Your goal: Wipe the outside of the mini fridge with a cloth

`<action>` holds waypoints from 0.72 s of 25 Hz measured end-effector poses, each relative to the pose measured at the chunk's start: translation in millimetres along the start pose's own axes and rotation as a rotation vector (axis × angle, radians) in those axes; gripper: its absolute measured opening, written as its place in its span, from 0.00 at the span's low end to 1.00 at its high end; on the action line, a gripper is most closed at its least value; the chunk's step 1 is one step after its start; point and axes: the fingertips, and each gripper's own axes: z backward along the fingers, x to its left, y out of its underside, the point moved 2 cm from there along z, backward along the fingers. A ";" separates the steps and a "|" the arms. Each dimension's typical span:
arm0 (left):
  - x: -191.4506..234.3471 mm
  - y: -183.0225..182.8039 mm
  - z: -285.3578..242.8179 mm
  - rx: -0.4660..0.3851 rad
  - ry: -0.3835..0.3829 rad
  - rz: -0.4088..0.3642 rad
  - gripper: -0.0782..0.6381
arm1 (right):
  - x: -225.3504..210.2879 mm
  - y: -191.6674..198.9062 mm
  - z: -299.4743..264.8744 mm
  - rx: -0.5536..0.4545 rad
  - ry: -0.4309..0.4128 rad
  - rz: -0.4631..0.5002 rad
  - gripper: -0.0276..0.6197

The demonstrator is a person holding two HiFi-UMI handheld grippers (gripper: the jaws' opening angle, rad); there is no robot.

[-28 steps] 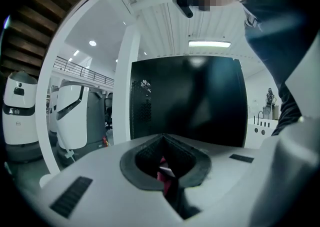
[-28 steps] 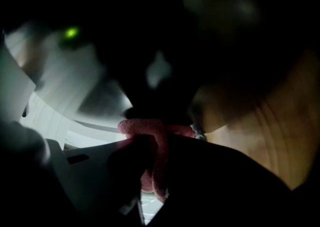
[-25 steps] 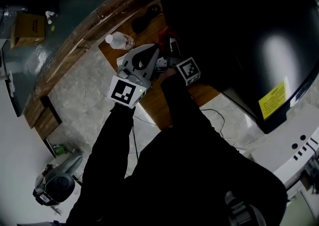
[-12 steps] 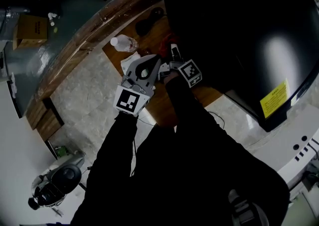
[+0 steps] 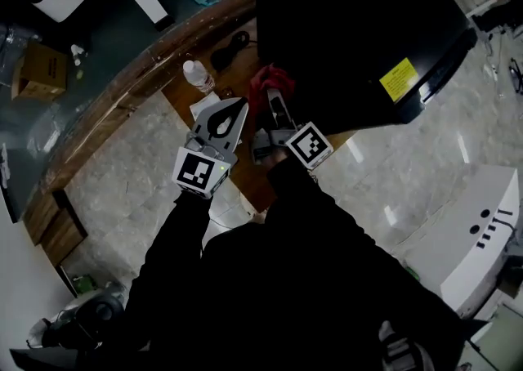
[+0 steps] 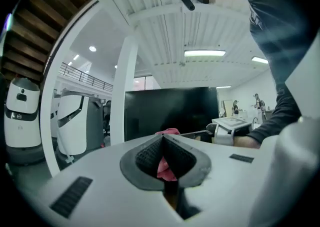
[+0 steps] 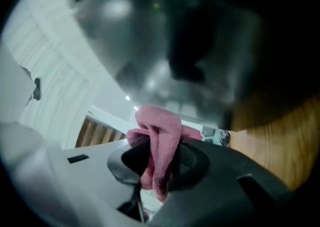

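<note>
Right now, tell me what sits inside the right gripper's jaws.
A bunched pink cloth, clamped in the right gripper. The part pinched between the pads is covered.

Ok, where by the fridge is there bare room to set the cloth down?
Bare wood on the board, nearer the person than the left gripper and right gripper, and marble floor to its left. Crowded among the bottle, black object, cloth and fridge.
</note>
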 end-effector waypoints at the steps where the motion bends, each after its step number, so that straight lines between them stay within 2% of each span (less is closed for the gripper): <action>1: -7.8 -21.9 4.0 -0.035 0.030 0.003 0.11 | 29.5 -9.1 9.2 -0.029 -0.020 0.036 0.17; 4: -32.7 -71.7 11.9 -0.104 0.085 -0.011 0.11 | 91.7 -25.8 32.3 -0.063 -0.068 0.104 0.17; 9: -69.8 -115.5 9.0 -0.182 0.138 -0.014 0.11 | 140.8 -60.1 62.4 -0.117 -0.100 0.187 0.17; 12: -82.8 -131.0 1.5 -0.217 0.177 -0.011 0.11 | 145.6 -92.1 74.5 -0.186 -0.055 0.205 0.17; 15: -93.4 -136.3 -8.1 -0.228 0.210 -0.004 0.11 | 135.2 -121.5 85.5 -0.249 0.019 0.185 0.17; 18: -100.0 -134.4 -21.4 -0.227 0.231 0.004 0.11 | 126.2 -132.0 87.3 -0.268 0.024 0.133 0.17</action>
